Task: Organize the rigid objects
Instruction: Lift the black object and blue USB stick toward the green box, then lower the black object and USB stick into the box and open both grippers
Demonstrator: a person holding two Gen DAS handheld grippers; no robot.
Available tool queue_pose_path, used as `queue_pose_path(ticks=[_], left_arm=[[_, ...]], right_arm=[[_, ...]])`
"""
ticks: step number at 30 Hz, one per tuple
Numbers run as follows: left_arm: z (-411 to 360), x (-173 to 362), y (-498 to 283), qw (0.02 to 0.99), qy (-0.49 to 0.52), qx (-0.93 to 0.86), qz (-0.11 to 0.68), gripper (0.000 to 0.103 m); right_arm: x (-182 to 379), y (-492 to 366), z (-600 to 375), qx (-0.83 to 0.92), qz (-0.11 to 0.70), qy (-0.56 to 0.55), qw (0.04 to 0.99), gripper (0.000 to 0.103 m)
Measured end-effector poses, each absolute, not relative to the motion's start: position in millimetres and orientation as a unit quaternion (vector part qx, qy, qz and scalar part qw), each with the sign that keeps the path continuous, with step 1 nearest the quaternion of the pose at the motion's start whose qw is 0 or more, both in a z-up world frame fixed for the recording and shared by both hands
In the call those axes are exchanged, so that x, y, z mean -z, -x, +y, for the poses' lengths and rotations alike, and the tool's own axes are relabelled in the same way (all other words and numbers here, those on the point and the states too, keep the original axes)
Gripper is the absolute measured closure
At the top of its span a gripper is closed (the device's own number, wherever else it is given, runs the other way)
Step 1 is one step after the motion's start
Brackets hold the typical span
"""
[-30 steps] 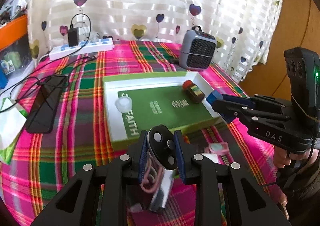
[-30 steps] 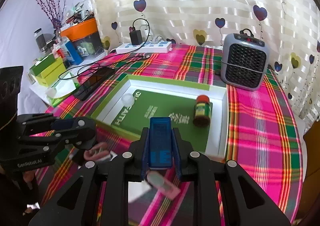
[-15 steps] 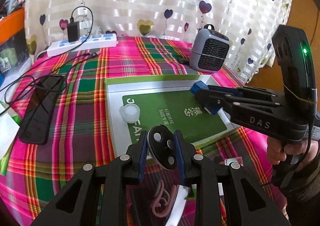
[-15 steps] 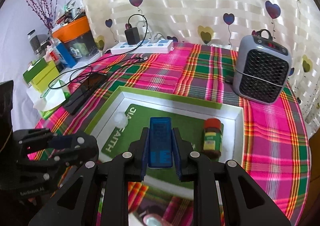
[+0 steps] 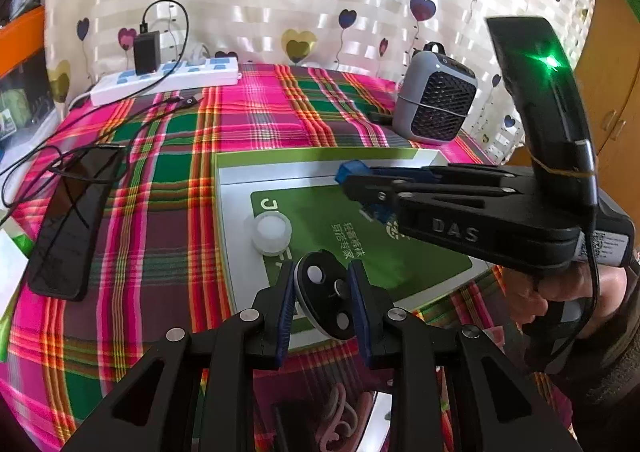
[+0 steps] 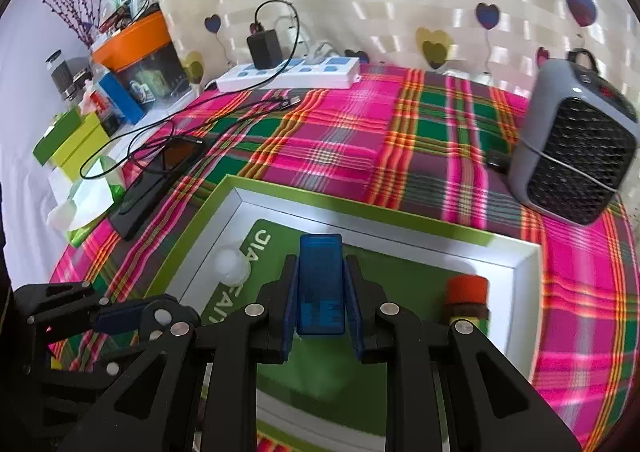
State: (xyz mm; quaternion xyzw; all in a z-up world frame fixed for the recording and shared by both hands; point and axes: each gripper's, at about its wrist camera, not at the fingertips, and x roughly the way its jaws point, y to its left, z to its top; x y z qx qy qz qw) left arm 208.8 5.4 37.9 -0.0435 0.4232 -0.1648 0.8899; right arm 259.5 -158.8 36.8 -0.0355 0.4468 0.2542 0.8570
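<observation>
Two loads hang over the green box lid (image 6: 532, 252): left gripper (image 5: 322, 302) fingers clamp a black disc (image 5: 328, 298), right gripper (image 6: 320, 292) fingers clamp a blue case (image 6: 320, 280) (near the red-capped bottle (image 6: 468, 298)). Crowded releases risk collision.

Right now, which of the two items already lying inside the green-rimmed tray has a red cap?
The small brown bottle at the tray's right end; the round white cap is the other.
</observation>
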Motion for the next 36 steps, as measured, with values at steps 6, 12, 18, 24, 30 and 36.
queue_pose_path(ticks=[6,12,18,24,30,36], left_arm=[[6.0,-32.3,-216.5,0.89,0.043,0.154,0.427,0.078],[7.9,-26.2,-219.9,0.886,0.046,0.152,0.436,0.078],[7.8,-24.5,-221.3,0.885,0.046,0.155,0.436,0.078],[6.2,-24.0,-221.3,0.885,0.042,0.157,0.436,0.078],[4.2,-23.9,-220.7,0.886,0.034,0.155,0.436,0.078],[2.8,-24.3,-220.1,0.887,0.026,0.151,0.436,0.078]], right_arm=[[-33.5,-271.4,-146.7,-0.262,0.455,0.038,0.85,0.08],[-28.0,-277.9,-131.1,-0.273,0.461,0.046,0.843,0.08],[-18.8,-283.3,-122.8,-0.274,0.472,0.05,0.837,0.08],[-12.9,-286.7,-119.7,-0.275,0.479,0.053,0.832,0.08],[-12.0,-287.7,-118.2,-0.269,0.48,0.058,0.833,0.08],[-12.0,-288.0,-118.1,-0.268,0.481,0.056,0.833,0.08]])
